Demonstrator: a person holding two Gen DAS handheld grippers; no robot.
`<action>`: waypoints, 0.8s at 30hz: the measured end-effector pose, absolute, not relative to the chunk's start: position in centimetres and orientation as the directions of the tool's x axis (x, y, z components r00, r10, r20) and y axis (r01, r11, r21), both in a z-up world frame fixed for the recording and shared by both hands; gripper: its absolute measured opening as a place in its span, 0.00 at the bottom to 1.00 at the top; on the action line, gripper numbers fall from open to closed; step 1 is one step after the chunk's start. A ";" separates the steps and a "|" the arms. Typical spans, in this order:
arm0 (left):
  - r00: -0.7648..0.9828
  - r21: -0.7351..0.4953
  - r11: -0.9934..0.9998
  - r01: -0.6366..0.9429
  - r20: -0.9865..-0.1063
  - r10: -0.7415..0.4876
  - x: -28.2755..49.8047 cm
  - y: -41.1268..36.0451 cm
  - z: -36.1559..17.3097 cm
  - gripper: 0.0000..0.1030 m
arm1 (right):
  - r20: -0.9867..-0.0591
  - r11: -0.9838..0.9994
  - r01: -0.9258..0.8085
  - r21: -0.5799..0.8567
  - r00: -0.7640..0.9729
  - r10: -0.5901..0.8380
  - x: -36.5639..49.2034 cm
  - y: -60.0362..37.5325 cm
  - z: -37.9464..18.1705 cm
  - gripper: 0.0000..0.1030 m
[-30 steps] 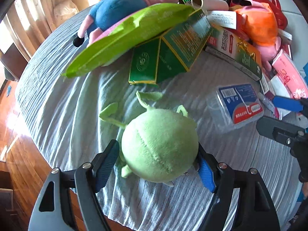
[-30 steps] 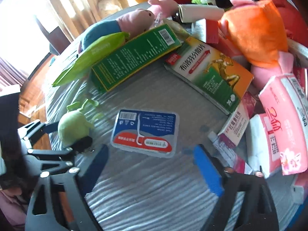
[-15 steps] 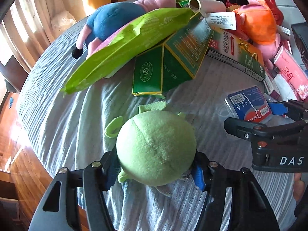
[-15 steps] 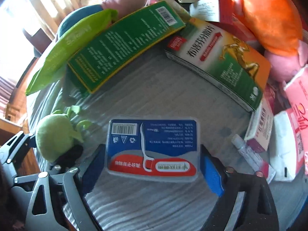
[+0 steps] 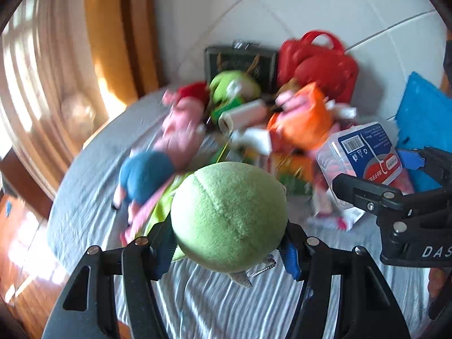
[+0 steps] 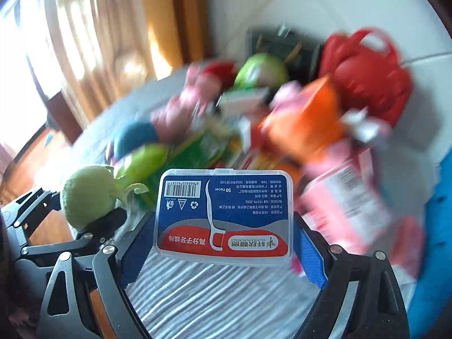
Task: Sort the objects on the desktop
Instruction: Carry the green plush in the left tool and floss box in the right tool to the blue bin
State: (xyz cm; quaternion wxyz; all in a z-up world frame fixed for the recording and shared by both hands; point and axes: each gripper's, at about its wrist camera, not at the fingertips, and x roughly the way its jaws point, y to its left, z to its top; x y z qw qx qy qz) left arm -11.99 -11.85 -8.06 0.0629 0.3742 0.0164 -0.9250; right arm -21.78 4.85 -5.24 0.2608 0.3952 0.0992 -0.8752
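Observation:
A round green plush toy point(image 5: 228, 214) sits gripped between the blue pads of my left gripper point(image 5: 227, 250), lifted off the grey striped cloth point(image 5: 214, 305). My right gripper point(image 6: 223, 252) is shut on a clear plastic box of floss picks point(image 6: 223, 214) with a blue and red label, also held up above the cloth. In the left wrist view that floss box point(image 5: 364, 158) and the right gripper point(image 5: 395, 180) hang to the right. In the right wrist view the green plush point(image 6: 87, 195) shows at the left.
A blurred heap lies at the back of the table: a pink-and-blue plush point(image 5: 158, 163), an orange plush point(image 5: 302, 118), a red bag point(image 5: 325, 67), green boxes and pink packs point(image 6: 347, 195). Something blue point(image 5: 423, 113) lies at the right. The table edge and wooden floor point(image 5: 19, 237) are at the left.
The left jaws closed on the green plush and the right jaws on the floss box. Both grippers then rose, lifting their objects off the cloth, and tilted up toward the heap.

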 end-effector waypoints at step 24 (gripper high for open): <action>-0.765 0.066 -0.819 -0.570 -0.406 0.500 -11.5 21.9 8.5 0.59 | -0.355 -0.923 -0.360 -0.138 -0.852 0.386 -6.3 34.9 13.3 0.88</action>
